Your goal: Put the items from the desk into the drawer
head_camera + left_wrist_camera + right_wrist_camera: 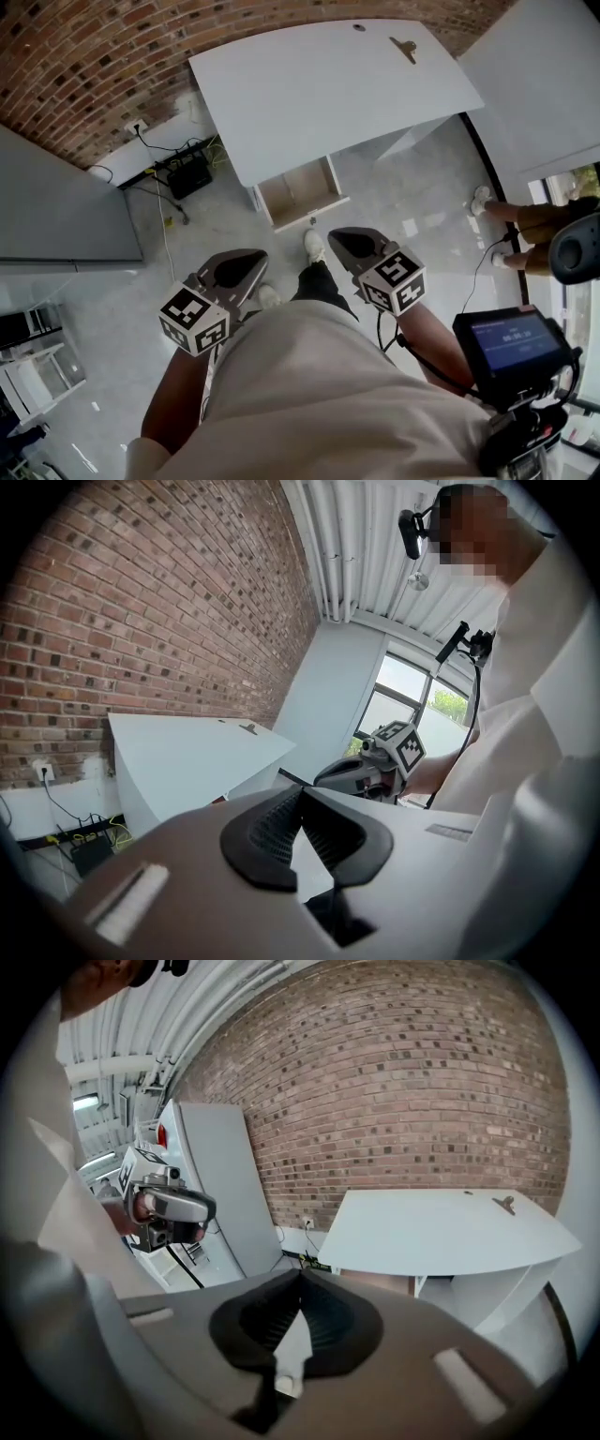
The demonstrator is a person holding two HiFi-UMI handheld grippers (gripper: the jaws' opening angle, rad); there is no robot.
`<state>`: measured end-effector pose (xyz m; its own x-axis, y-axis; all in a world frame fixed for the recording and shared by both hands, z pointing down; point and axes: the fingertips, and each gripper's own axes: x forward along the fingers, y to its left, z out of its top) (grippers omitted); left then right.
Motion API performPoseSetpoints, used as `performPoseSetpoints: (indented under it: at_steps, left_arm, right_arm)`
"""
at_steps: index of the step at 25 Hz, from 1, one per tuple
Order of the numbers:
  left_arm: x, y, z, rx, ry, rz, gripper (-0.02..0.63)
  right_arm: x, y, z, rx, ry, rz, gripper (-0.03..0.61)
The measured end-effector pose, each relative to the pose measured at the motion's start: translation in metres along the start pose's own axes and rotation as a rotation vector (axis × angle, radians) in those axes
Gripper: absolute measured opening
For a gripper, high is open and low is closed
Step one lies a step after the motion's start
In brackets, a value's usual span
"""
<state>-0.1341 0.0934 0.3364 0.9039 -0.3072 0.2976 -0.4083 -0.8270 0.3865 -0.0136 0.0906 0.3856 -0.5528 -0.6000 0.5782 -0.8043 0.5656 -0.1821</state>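
Left claw (246, 264) and right claw (351, 242), both pressed together and empty, hang near the waist, probably before reaching. Well ahead lie the tabletop (319, 94), its clip (405, 47) and the open drawer (300, 192).

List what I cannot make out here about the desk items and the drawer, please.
- Clip-like item on the desk: too small in every view to identify.
- Dark speck near the desk's far edge: too small to name.
- Drawer: in the head view its rear part is hidden under the desk top. In their own views, the left gripper and the right gripper cover most of it.
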Motion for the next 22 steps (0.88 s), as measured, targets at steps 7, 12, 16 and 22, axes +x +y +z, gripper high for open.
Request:
performPoseSetpoints:
  at_steps: [7, 12, 16, 22]
  left_arm:
    - [-0.002, -0.001, -0.004, 0.003, 0.009, -0.009, 0.009]
    - [-0.004, -0.009, -0.009, 0.003, 0.006, -0.006, 0.009]
    - [-0.003, 0.002, -0.011, 0.009, 0.01, 0.004, 0.009]
    - [-0.009, 0.005, -0.01, 0.015, 0.015, 0.008, 0.008]
  right_arm:
    - [-0.008, 0.014, 0.017, -0.072, -0.034, -0.004, 0.002]
    - [-0.013, 0.023, 0.016, -0.098, -0.041, 0.006, 0.002]
    - [-0.003, 0.017, 0.023, -0.12, -0.054, 0.011, 0.002]
    - [0.0, 0.02, 0.028, -0.139, -0.045, 0.008, 0.002]
